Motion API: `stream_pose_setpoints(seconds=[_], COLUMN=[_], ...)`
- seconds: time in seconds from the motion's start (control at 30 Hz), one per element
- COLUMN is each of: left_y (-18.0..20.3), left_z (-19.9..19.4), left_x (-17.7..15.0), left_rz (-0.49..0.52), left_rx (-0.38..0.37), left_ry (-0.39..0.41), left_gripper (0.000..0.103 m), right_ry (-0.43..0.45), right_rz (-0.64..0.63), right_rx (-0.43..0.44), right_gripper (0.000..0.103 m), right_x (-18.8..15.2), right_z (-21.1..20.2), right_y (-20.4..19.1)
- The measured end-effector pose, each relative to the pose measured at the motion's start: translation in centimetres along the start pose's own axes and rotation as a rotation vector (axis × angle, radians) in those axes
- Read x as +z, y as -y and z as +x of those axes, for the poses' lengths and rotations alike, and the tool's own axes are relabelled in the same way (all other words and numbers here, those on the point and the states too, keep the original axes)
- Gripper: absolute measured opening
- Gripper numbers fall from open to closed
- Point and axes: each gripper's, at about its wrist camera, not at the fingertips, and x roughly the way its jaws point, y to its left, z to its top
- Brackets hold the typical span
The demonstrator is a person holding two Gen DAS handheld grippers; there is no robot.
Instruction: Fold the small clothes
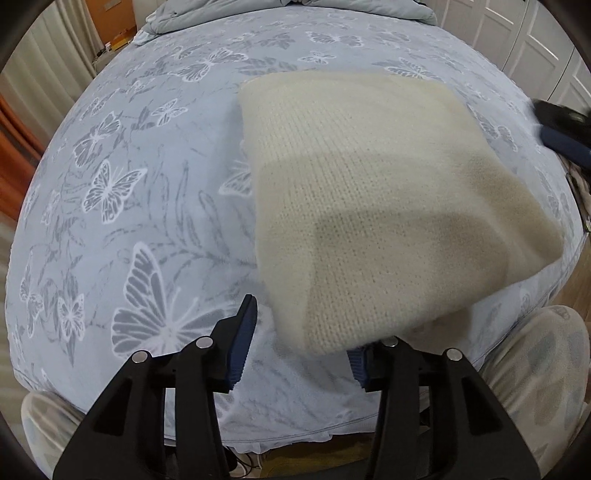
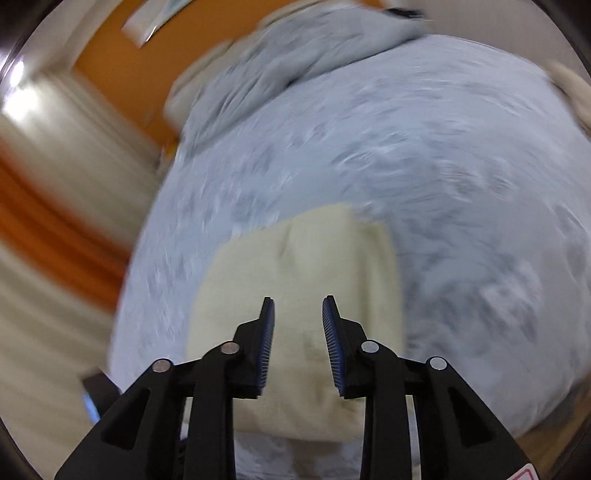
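Observation:
A cream knitted garment (image 1: 369, 206) lies folded into a thick rectangle on the blue butterfly-print bed sheet (image 1: 147, 192). My left gripper (image 1: 306, 325) is open; its left finger is over the sheet and its right finger is hidden under the garment's near corner. In the blurred right wrist view the same garment (image 2: 303, 258) lies below my right gripper (image 2: 298, 302), which is open and empty above it. The right gripper also shows at the right edge of the left wrist view (image 1: 561, 125).
A bunched grey-blue duvet (image 1: 295, 14) lies at the head of the bed. White wardrobe doors (image 1: 535, 40) stand on the right, and a curtain and an orange wall (image 2: 44, 206) on the left. The person's patterned trouser knees (image 1: 535, 354) are at the bed's near edge.

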Motion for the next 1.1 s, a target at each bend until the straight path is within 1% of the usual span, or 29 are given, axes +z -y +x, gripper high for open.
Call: stream_pose_setpoints(seconds=[0.03, 0.07, 0.1, 0.17, 0.2, 0.23, 0.27, 0.3, 0.33, 0.37, 0.4, 0.43, 0.47, 0.5, 0.57, 0.63, 0.67, 0.7, 0.73, 0.77, 0.8, 0.83, 0.87, 0.9, 0.93, 0.97, 1.0, 1.07, 1.1], left_y=[0.1, 0.3, 0.3, 0.3, 0.3, 0.3, 0.3, 0.3, 0.2, 0.2, 0.1, 0.1, 0.1, 0.1, 0.2, 0.2, 0.2, 0.2, 0.2, 0.2, 0.2, 0.3, 0.3, 0.3, 0.0, -0.5, -1.0, -2.5, -3.3], left_z=[0.1, 0.0, 0.1, 0.3, 0.3, 0.3, 0.4, 0.4, 0.5, 0.6, 0.6, 0.5, 0.5, 0.5, 0.5, 0.6, 0.8, 0.9, 1.1, 1.2, 1.3, 1.3, 1.4, 1.3, 0.8, 0.3, -0.5, -2.7, -3.6], left_x=[0.0, -0.1, -0.1, -0.2, -0.2, -0.2, -0.3, -0.3, -0.3, -0.3, -0.3, -0.2, -0.2, -0.2, -0.2, -0.2, -0.2, -0.2, -0.2, -0.2, -0.2, -0.1, -0.2, -0.2, -0.1, -0.2, -0.2, -0.3, -0.4], left_rz=[0.005, 0.01, 0.011, 0.016, 0.02, 0.027, 0.027, 0.025, 0.022, 0.02, 0.018, 0.018, 0.018, 0.018, 0.026, 0.03, 0.028, 0.024, 0.021, 0.024, 0.028, 0.031, 0.03, 0.029, 0.023, 0.014, -0.002, -0.059, -0.095], left_rx=[0.005, 0.012, 0.014, 0.016, 0.021, 0.025, 0.03, 0.033, 0.032, 0.031, 0.033, 0.035, 0.036, 0.035, 0.042, 0.041, 0.039, 0.035, 0.031, 0.032, 0.037, 0.045, 0.045, 0.037, 0.01, -0.029, -0.081, -0.203, -0.264], left_ry=[0.0, 0.001, 0.0, -0.012, -0.009, -0.008, -0.006, -0.006, -0.007, -0.009, -0.011, -0.012, -0.013, -0.013, -0.012, -0.016, -0.021, -0.024, -0.027, -0.027, -0.026, -0.025, -0.029, -0.034, -0.033, -0.023, -0.01, 0.015, 0.03], left_gripper=[0.044, 0.044, 0.045, 0.045, 0.046, 0.047, 0.049, 0.051, 0.052, 0.052, 0.053, 0.054, 0.054, 0.054, 0.054, 0.054, 0.054, 0.054, 0.055, 0.056, 0.058, 0.059, 0.06, 0.059, 0.059, 0.059, 0.062, 0.069, 0.078], right_ry=[-0.043, -0.111, -0.183, -0.169, -0.134, -0.098, -0.071, -0.055, -0.047, -0.047, -0.081, -0.148, -0.171, -0.154, -0.122, -0.048, -0.001, 0.012, 0.002, -0.044, -0.153, -0.185, -0.157, -0.154, -0.144, -0.118, -0.082, -0.053, -0.063], right_rz=[-0.029, -0.049, -0.083, -0.064, -0.038, -0.031, -0.036, -0.062, -0.083, -0.099, -0.102, -0.089, -0.071, -0.074, -0.116, -0.092, -0.089, -0.084, -0.074, -0.062, -0.063, -0.069, -0.051, -0.012, 0.03, 0.068, 0.084, 0.088, 0.103], right_rx=[-0.017, -0.069, -0.149, -0.138, -0.094, -0.056, -0.037, -0.068, -0.115, -0.171, -0.239, -0.285, -0.27, -0.237, -0.201, -0.134, -0.121, -0.116, -0.124, -0.147, -0.186, -0.185, -0.16, -0.136, -0.116, -0.105, -0.102, -0.109, -0.112], right_gripper=[0.029, 0.021, 0.021, 0.022, 0.022, 0.023, 0.03, 0.037, 0.055, 0.067, 0.069, 0.07, 0.069, 0.065, 0.015, 0.013, 0.013, 0.013, 0.013, 0.014, 0.016, 0.017, 0.017, 0.018, 0.021, 0.029, 0.034, 0.066, 0.07], right_x=[0.3, 0.1, -0.4, 0.6, 1.5, 1.8, 2.4, 3.3, 3.8, 4.3, 4.4, 4.2, 4.0, 3.8, 4.5, 5.9, 6.5, 6.7, 6.6, 6.3, 5.4, 4.4, 4.4, 4.7, 4.7, 4.4, 3.9, 2.5, 1.4], right_z=[2.0, 4.9, 8.0, 6.5, 5.2, 4.0, 3.9, 4.0, 4.5, 5.4, 7.2, 9.5, 10.9, 10.9, 9.5, 7.2, 5.9, 5.6, 6.0, 7.5, 10.3, 11.6, 10.9, 10.1, 9.1, 7.4, 5.5, 3.4, 2.8], right_y=[-0.3, 0.0, 0.8, 0.3, -0.2, -0.6, -1.2, -1.5, -1.9, -1.6, -0.9, 0.1, 0.3, 0.5, -0.2, -0.9, -0.8, -0.5, 0.1, 0.9, 1.8, 2.7, 2.8, 3.0, 3.3, 3.5, 3.6, 3.7, 4.3])
